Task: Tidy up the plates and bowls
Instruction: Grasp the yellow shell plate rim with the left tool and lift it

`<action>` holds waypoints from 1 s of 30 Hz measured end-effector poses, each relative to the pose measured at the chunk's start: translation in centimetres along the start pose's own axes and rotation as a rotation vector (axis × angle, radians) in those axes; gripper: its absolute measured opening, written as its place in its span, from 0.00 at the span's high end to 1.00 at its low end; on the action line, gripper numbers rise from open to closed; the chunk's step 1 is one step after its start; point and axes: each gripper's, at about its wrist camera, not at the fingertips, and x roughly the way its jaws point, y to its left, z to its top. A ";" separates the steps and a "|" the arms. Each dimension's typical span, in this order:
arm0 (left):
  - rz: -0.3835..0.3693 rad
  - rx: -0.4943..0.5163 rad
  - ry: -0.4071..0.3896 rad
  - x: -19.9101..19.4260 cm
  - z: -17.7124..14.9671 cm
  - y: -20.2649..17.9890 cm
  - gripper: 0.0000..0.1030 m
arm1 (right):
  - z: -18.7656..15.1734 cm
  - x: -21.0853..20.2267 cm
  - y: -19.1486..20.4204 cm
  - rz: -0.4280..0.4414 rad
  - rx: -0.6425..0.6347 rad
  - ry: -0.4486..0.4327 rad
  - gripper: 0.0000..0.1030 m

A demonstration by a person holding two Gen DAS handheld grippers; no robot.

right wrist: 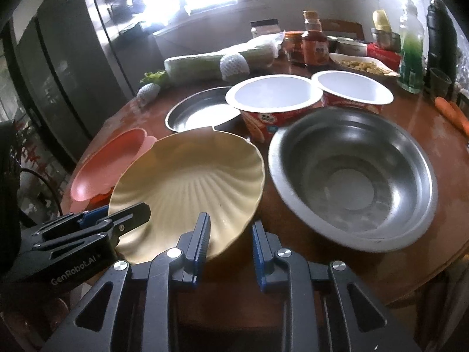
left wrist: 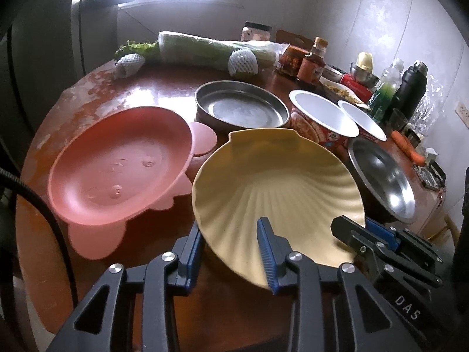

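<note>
Counter point(right wrist: 366, 267) of reddish-brown wood carries everything, worn pale at its far left edge. Crockery counts: one pink plate, one yellow shell plate, one flat steel pan, one steel bowl, two red paper bowls with white insides.

The pink plate point(left wrist: 117, 170) is the broadest, oval with lobed tabs round its rim, lying just left of the left gripper point(left wrist: 231, 252) and its fingers. The steel bowl point(right wrist: 351, 182), deep and dull-shiny, sits just right of the right gripper point(right wrist: 230, 246), ahead of its fingers. The yellow shell plate point(left wrist: 272, 182) is ribbed like a scallop with a small notched tab at its far edge; it lies directly ahead of both grippers, tilted, with its near rim raised. Both pairs of fingers have closed on that near rim: the left pair pinches it at the near-left, one finger inside the dish and one outside, and the right pair grips it at the near-right the same way. The flat steel pan point(left wrist: 240, 105) rests beyond the fingers, well past the yellow plate. The two paper bowls point(right wrist: 275, 99) stand side by side to the pan's right, one beyond the yellow plate and the other beyond the steel bowl.
</note>
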 end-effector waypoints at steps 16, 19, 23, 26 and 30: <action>0.082 -0.043 -0.164 -7.4 1.2 3.1 0.65 | 2.4 -3.1 6.1 0.062 -0.149 -0.093 0.73; 0.103 -0.062 -0.190 -8.5 1.6 4.2 0.65 | 3.4 -3.2 7.6 0.080 -0.188 -0.112 0.73; 0.135 -0.076 -0.218 -9.6 2.4 5.6 0.65 | 4.9 -3.2 9.4 0.105 -0.231 -0.136 0.73; 0.159 -0.080 -0.232 -10.0 3.0 6.4 0.65 | 6.1 -3.2 10.7 0.122 -0.258 -0.161 0.73; 0.181 -0.096 -0.239 -9.9 3.9 7.4 0.65 | 7.6 -2.4 11.9 0.144 -0.280 -0.168 0.73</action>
